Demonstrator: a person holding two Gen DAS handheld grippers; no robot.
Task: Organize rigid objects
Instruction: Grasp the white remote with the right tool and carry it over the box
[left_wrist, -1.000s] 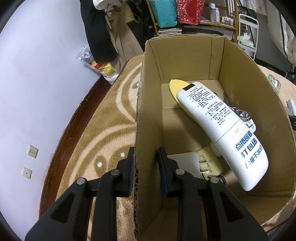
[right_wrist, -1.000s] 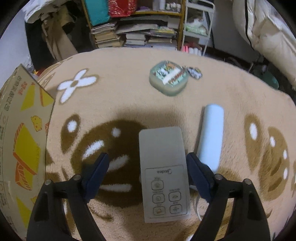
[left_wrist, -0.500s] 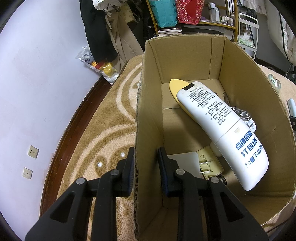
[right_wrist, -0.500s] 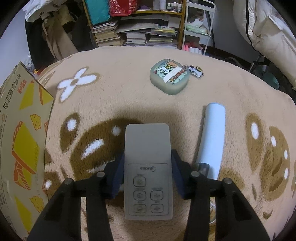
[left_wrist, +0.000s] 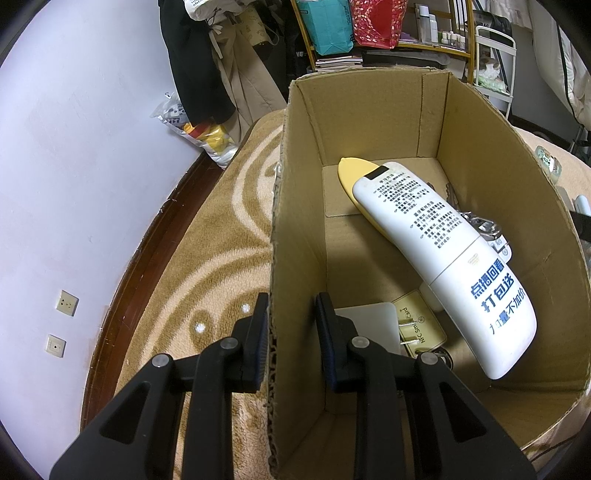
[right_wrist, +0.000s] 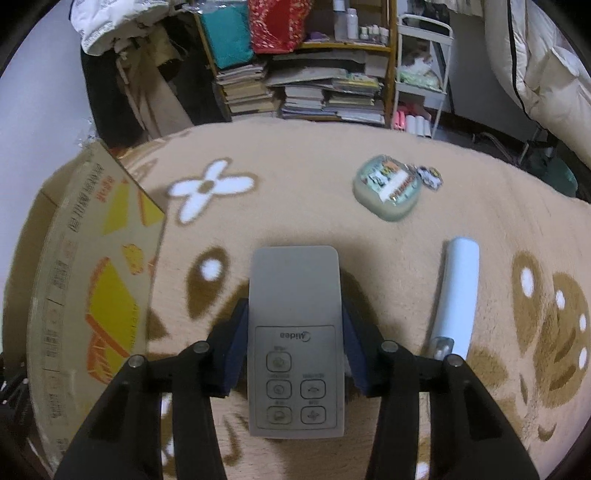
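Note:
My left gripper (left_wrist: 291, 325) is shut on the near-left wall of the cardboard box (left_wrist: 295, 221), one finger outside and one inside. In the box lie a white and yellow remote (left_wrist: 436, 251), a white card (left_wrist: 373, 325), a beige NFC tag (left_wrist: 417, 325) and some metal keys (left_wrist: 484, 229). My right gripper (right_wrist: 295, 332) is shut on a grey Midea remote (right_wrist: 295, 332), lifted a little above the rug. The same cardboard box (right_wrist: 92, 280) stands to its left. A pale blue cylinder (right_wrist: 458, 291) and a green rounded case (right_wrist: 388, 192) with charms lie on the rug.
A beige patterned rug (right_wrist: 295, 206) covers the floor. Bookshelves with stacked books (right_wrist: 314, 92) and a white rack (right_wrist: 421, 74) stand at the back. A lilac wall (left_wrist: 74, 184) with sockets runs along the left, with bags (left_wrist: 199, 136) and hanging clothes near it.
My right gripper closed on the grey remote and raised it, drawing back so that more of the room shows. The left gripper and the box have not moved.

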